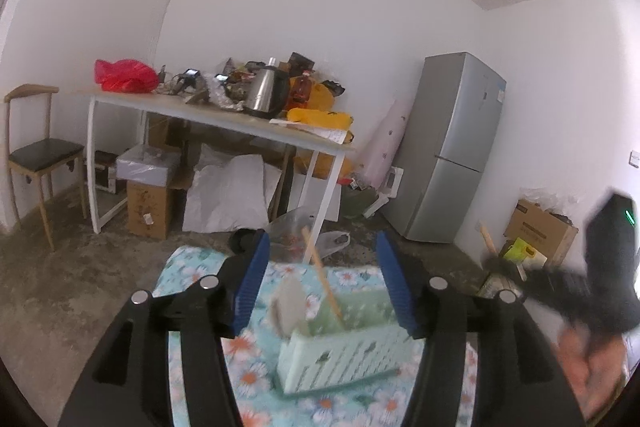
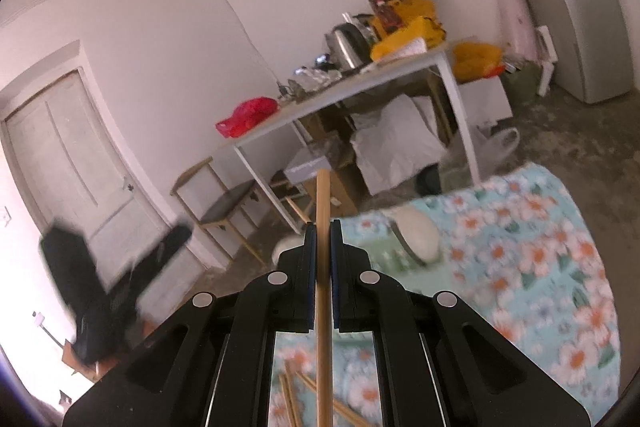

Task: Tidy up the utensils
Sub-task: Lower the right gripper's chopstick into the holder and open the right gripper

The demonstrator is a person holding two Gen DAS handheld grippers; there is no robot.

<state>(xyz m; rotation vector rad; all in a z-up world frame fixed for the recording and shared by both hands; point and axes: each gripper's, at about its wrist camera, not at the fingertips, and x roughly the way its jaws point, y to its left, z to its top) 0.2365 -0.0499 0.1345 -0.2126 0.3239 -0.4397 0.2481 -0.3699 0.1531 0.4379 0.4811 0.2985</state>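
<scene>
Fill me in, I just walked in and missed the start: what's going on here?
A person is sorting utensils on a floral tablecloth. The right hand-held gripper is shut on a single wooden chopstick, with more loose chopsticks lying beneath it. The left hand-held gripper is open and empty, just above a pale green slotted plastic basket that already holds one chopstick and a pale spoon.
</scene>
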